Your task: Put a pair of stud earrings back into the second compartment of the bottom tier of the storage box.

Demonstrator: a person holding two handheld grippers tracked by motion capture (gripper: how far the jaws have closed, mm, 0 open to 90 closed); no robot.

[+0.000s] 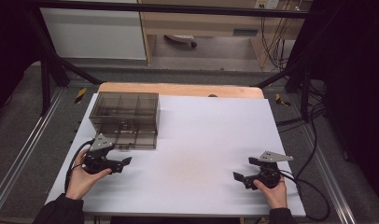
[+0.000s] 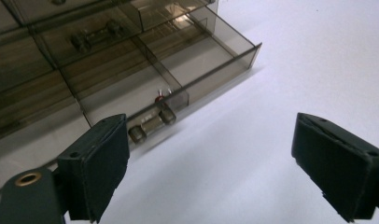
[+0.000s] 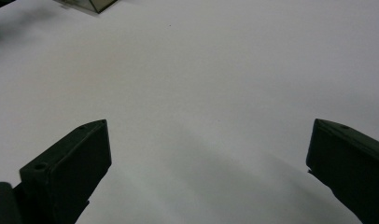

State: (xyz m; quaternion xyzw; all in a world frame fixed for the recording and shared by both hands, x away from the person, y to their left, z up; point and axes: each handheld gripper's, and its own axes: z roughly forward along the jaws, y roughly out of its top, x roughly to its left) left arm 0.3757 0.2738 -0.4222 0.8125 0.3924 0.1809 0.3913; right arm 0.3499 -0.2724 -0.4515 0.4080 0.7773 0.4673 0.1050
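Basically, white table carried the smoky plastic drawer box at its far left, one drawer pulled out. Left gripper sat just beside that drawer, jaws apart, nothing between. Right gripper sat well apart near the right edge, jaws also wide, empty.

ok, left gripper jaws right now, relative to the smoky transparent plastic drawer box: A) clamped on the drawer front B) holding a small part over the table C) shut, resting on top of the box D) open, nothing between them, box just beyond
D: in the left gripper view the left gripper has its jaws wide apart over bare white tabletop, with the smoky transparent plastic drawer box beyond them, untouched.
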